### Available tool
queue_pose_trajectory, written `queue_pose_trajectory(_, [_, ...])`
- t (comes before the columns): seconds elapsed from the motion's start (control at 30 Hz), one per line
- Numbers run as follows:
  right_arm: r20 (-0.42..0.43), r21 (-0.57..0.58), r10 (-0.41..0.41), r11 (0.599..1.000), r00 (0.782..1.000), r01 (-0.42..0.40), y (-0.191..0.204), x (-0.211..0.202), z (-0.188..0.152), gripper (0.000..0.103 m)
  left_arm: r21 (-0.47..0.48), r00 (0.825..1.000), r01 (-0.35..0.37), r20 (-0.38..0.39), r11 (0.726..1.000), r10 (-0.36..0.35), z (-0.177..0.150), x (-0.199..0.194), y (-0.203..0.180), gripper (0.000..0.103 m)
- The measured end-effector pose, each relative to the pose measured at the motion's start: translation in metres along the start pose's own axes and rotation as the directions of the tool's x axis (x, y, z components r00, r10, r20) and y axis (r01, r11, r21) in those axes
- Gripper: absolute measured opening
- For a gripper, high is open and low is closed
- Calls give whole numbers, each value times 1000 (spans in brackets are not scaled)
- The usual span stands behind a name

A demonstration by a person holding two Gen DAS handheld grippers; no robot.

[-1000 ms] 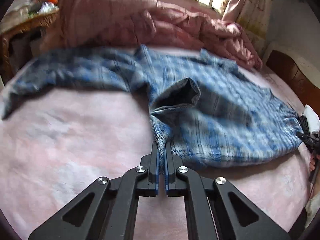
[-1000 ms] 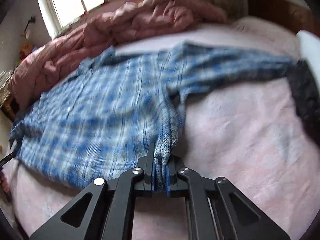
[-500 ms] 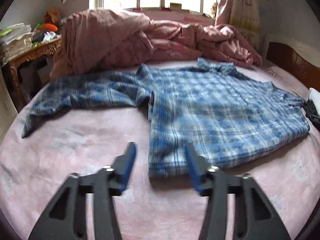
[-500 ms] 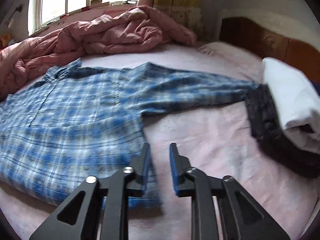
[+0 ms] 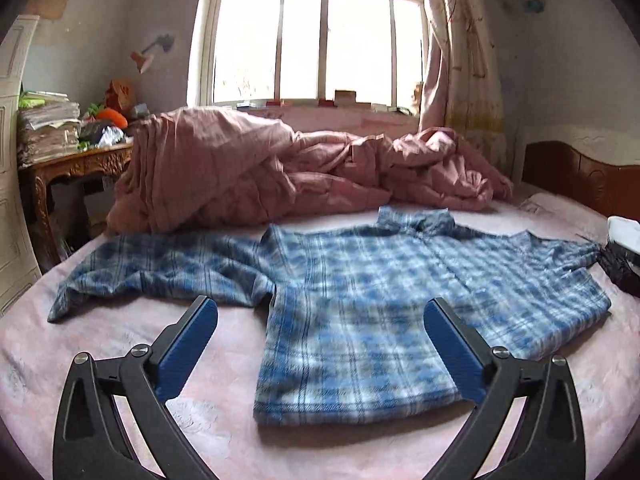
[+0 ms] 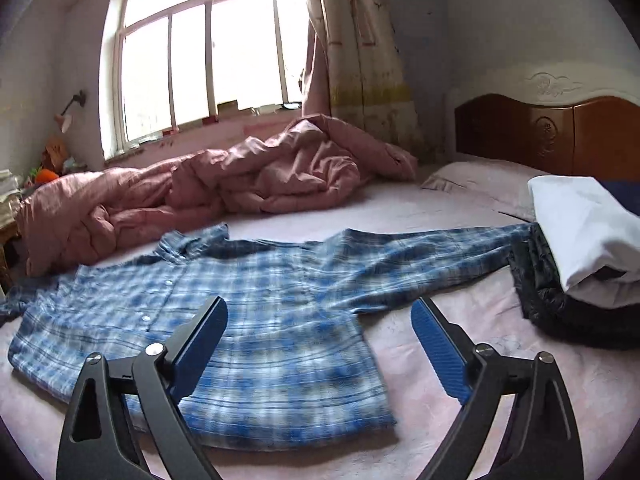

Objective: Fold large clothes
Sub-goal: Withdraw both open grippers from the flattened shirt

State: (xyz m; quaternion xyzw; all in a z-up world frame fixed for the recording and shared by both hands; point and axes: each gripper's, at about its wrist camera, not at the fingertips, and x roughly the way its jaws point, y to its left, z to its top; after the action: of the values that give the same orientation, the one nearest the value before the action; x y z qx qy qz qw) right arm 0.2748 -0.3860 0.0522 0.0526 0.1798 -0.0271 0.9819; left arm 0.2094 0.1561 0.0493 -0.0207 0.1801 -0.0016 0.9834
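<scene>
A blue plaid shirt (image 5: 360, 304) lies flat and spread on the pink bed, collar toward the window, both sleeves stretched out sideways. It also shows in the right wrist view (image 6: 248, 320). My left gripper (image 5: 320, 320) is wide open and empty, raised above the shirt's hem near its left side. My right gripper (image 6: 320, 320) is wide open and empty, raised above the hem near the shirt's right side. Neither gripper touches the cloth.
A crumpled pink quilt (image 5: 280, 172) is piled at the back under the window. A folded stack of white and dark clothes (image 6: 580, 256) sits at the right by the wooden headboard (image 6: 552, 132). A cluttered carved wooden table (image 5: 72, 160) stands at the left.
Both grippers were shut on the shirt's lower corners; they let go, opened wide and lifted back. The shirt dropped flat on the bed.
</scene>
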Motion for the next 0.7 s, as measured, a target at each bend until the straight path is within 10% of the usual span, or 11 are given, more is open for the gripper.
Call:
queue_pose_trajectory(0.23, [19,-140,73,988,997,-70,65,0,-30,95,3,1000,0,16,1000,0,-15,13,-30,102])
queue_pose_trajectory(0.43, [14,-349,-28,937,1000,31,115,11,-50,95,51,998,-57,12,997,56,-28,25,-47,102])
queue_pose_trajectory(0.7, [-78,-300,-17,954,997,-8,106,16,-42,95,14,999,5,-50,1000,-5,-26,31,-43,102])
